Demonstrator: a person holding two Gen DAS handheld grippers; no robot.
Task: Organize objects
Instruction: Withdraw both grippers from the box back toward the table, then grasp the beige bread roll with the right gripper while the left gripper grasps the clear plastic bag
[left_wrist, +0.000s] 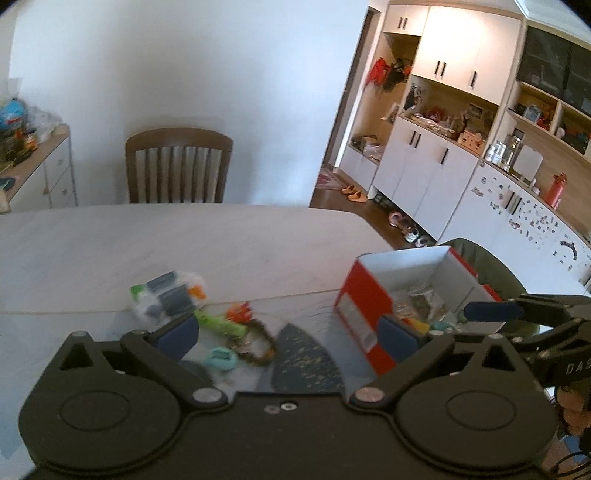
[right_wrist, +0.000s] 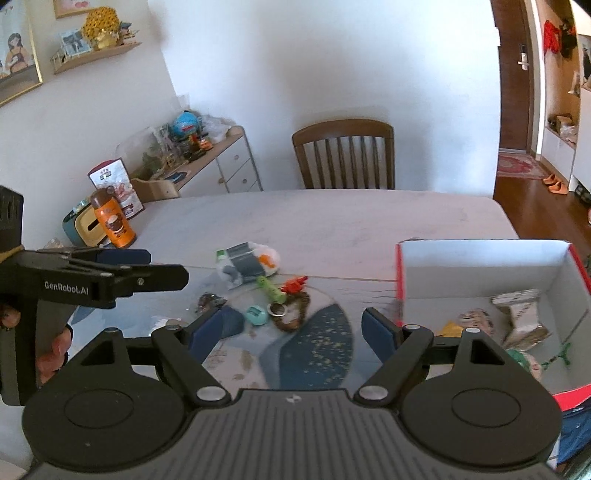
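Small items lie in a cluster on the pale table: a clear plastic bag with grey pieces, a green toy, an orange toy, a brown bead bracelet and a teal round piece. To their right stands a red box with a white inside that holds several items. My right gripper is open over the blue mat, empty. My left gripper is open and empty above the bracelet and teal piece, left of the red box.
An orange bottle and a teal case stand at the table's left edge. A wooden chair is at the far side. A blue speckled mat lies under the near items. A sideboard stands by the left wall and cabinets line the right one.
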